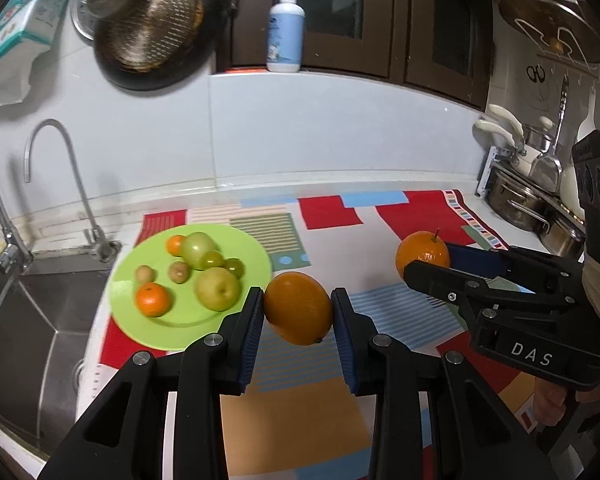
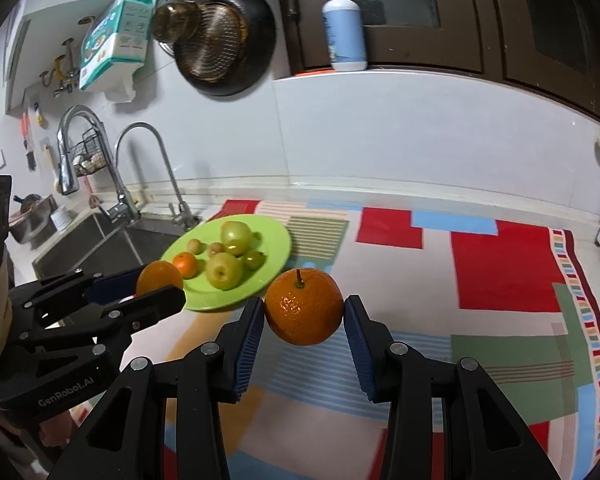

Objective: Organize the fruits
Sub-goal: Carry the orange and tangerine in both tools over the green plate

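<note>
The left gripper [image 1: 298, 312] is clamped on a smooth orange [image 1: 299, 307], its blue pads pressing both sides and holding the fruit in the air just off the near right edge of the green plate [image 1: 252, 244]. The right gripper [image 2: 304, 312] grips a second, stemmed orange [image 2: 303, 306] in the same way, farther to the right of the plate and also clear of the surface.

The plate lies on a patchwork cloth [image 2: 504, 264] of red, blue, green and striped blocks that covers the counter. On the plate sit two larger green apples, two small oranges and several small greenish and brownish fruits.

Left of the plate a steel sink [image 1: 28, 320] is sunk into the counter, with a curved faucet [image 1: 60, 168] at its back edge. Behind the plate rises a pale wall; a dark frying pan [image 2: 224, 40] hangs high on it, and a pump bottle [image 1: 286, 32] stands on the ledge under dark cabinet doors. Far right of the plate, steel pots [image 1: 520, 196] crowd the counter's end.
</note>
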`<action>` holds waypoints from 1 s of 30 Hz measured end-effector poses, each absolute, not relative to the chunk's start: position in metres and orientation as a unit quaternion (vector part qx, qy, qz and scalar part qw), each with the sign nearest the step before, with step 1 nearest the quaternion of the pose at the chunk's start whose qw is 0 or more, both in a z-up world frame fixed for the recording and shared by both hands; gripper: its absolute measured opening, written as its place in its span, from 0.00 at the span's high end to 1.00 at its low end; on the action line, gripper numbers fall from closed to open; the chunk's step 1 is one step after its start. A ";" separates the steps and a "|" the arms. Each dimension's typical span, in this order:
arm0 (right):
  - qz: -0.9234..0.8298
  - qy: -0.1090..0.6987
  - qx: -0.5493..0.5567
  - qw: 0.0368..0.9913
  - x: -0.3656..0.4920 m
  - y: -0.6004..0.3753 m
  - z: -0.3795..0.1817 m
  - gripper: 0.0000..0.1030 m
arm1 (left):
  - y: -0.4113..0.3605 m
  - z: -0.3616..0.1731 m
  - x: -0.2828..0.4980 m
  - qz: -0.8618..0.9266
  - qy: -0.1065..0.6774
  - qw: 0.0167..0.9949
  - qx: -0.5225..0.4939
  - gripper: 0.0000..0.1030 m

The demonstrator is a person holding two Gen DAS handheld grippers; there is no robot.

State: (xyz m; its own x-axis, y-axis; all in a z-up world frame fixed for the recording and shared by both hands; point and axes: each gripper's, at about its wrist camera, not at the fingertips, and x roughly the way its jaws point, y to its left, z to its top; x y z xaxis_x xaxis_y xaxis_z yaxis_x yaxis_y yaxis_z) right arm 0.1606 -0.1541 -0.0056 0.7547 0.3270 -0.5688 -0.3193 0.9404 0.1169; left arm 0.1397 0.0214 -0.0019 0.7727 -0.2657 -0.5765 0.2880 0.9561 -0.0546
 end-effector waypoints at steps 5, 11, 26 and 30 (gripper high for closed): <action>0.181 0.298 0.005 0.937 0.154 -0.130 0.000 0.59 | 0.047 0.004 0.132 -0.138 0.296 0.945 0.017 0.67; 0.186 0.290 0.001 0.939 0.148 -0.104 0.006 0.59 | 0.073 0.008 0.129 -0.127 0.289 0.949 0.015 0.67; 0.196 0.274 0.001 0.942 0.156 -0.051 0.010 0.59 | 0.120 0.008 0.145 -0.119 0.285 0.951 0.025 0.67; 0.199 0.276 0.001 0.940 0.164 -0.040 0.007 0.59 | 0.127 0.004 0.156 -0.119 0.290 0.949 0.031 0.67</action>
State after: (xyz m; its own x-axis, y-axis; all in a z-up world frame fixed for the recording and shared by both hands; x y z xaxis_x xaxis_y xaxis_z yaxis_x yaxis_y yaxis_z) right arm 0.1636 -0.0401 0.0067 0.7690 0.3745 -0.5181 -0.3736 0.9209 0.1111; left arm 0.1557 0.1275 0.0045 0.8042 -0.2073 -0.5571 0.2428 0.9700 -0.0104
